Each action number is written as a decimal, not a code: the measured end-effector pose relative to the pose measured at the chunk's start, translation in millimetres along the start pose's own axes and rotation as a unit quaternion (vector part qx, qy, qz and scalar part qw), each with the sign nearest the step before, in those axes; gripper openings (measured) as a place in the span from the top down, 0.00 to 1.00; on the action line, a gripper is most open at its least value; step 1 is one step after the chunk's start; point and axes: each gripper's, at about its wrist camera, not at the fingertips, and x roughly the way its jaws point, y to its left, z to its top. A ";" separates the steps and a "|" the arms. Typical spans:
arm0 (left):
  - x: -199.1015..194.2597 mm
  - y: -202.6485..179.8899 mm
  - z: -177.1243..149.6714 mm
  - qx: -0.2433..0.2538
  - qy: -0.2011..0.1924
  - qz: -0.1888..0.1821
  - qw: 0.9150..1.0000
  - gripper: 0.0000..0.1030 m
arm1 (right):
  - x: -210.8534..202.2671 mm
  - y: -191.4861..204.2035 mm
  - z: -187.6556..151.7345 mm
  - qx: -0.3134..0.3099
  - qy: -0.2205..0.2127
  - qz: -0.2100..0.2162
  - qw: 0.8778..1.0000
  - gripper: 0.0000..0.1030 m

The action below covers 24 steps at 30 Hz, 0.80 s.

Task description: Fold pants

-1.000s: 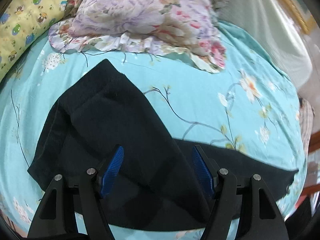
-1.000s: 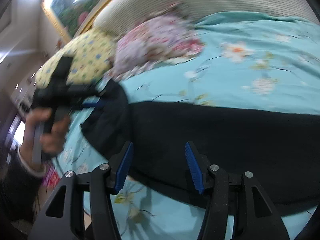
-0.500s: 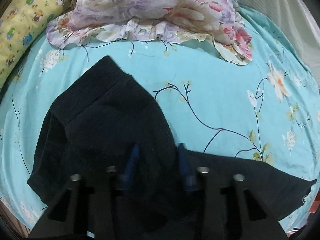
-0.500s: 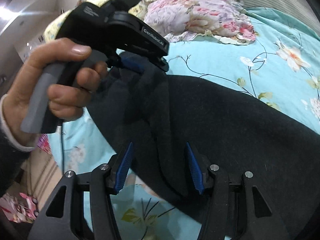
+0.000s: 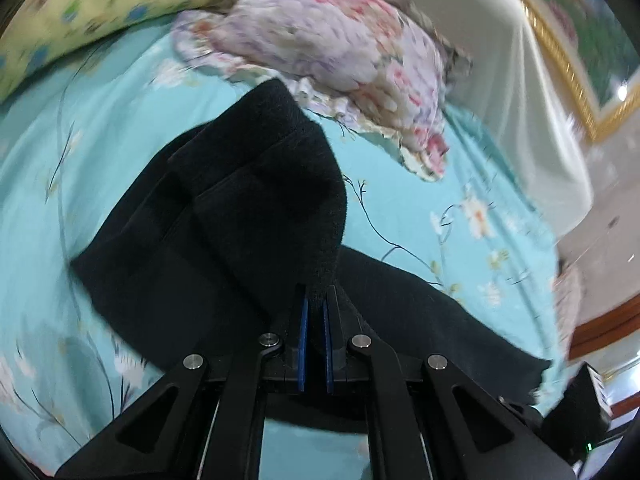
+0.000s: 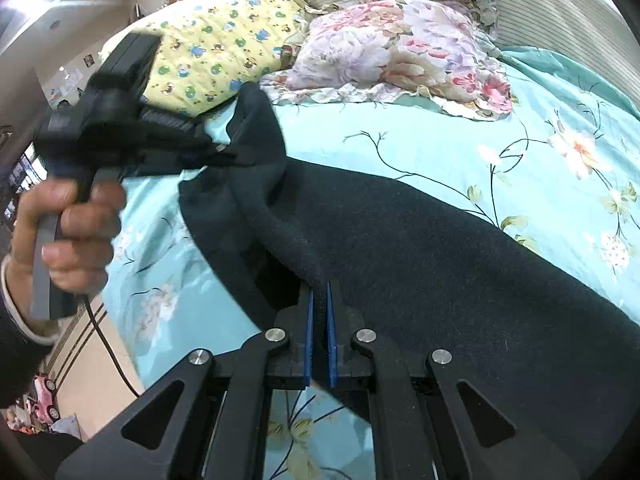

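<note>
Black pants [image 5: 248, 208] lie on a turquoise flowered bed sheet [image 5: 120, 120]. My left gripper [image 5: 315, 300] is shut on a raised fold of the pants edge, lifting it. My right gripper [image 6: 319, 300] is shut on another part of the pants [image 6: 420, 248], near their left end. In the right wrist view the left gripper [image 6: 216, 152] shows at the left, held by a hand, clamped on the lifted cloth. The long leg part runs off to the right across the bed.
A flowered pillow [image 5: 340, 48] and a yellow patterned pillow [image 5: 92, 4] lie at the head of the bed. A white headboard [image 5: 520, 92] stands behind. The bed's left edge [image 6: 132, 344] drops to a tiled floor [image 6: 92, 364].
Both grippers were open one second ago and have closed on the pants. The left gripper has lifted its fold of cloth upward.
</note>
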 end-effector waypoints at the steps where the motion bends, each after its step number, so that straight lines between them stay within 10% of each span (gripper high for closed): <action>1: -4.8 7.5 -4.9 -0.013 -0.002 -0.011 1.000 0.96 | -2.4 0.4 0.4 -0.001 0.001 0.003 1.000 0.93; 24: -2.0 80.5 -50.4 -0.077 -0.019 -0.040 0.996 0.95 | 16.9 18.4 -15.9 -0.032 0.044 -0.028 0.998 0.93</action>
